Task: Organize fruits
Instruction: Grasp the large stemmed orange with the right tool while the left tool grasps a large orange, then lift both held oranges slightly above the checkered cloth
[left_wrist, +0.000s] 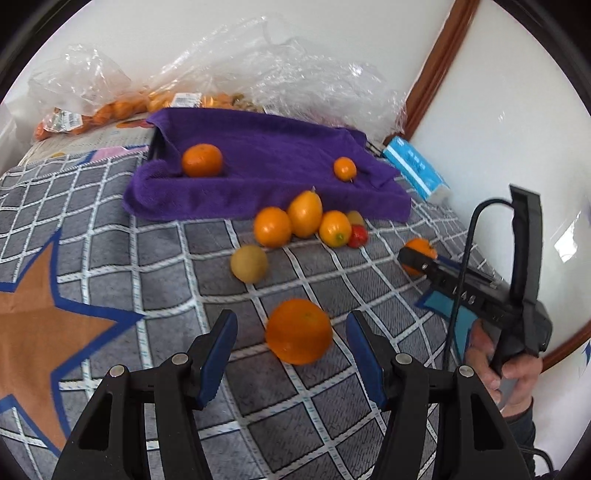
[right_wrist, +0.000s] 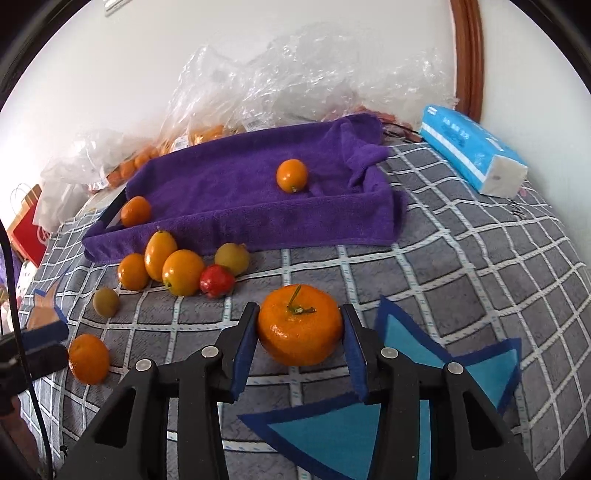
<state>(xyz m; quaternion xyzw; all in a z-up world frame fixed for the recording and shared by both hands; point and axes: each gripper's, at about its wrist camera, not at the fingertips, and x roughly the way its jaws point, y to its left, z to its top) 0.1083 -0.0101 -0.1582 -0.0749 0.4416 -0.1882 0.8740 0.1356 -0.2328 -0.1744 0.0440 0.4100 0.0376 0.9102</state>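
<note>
Right tongs (right_wrist: 300, 332) gripping mandarin (right_wrist: 299, 325), left tongs (left_wrist: 291, 347) wide around orange (left_wrist: 298, 331)

Purple towel (right_wrist: 236, 184) — grey checked blanket (right_wrist: 461, 251)

I'm seeing a glossy, dimpled tangerine (right_wrist: 299, 325), a plush purple towel (right_wrist: 236, 184), crinkly clear plastic bags (right_wrist: 295, 77), and a woven rug (right_wrist: 461, 258).
</note>
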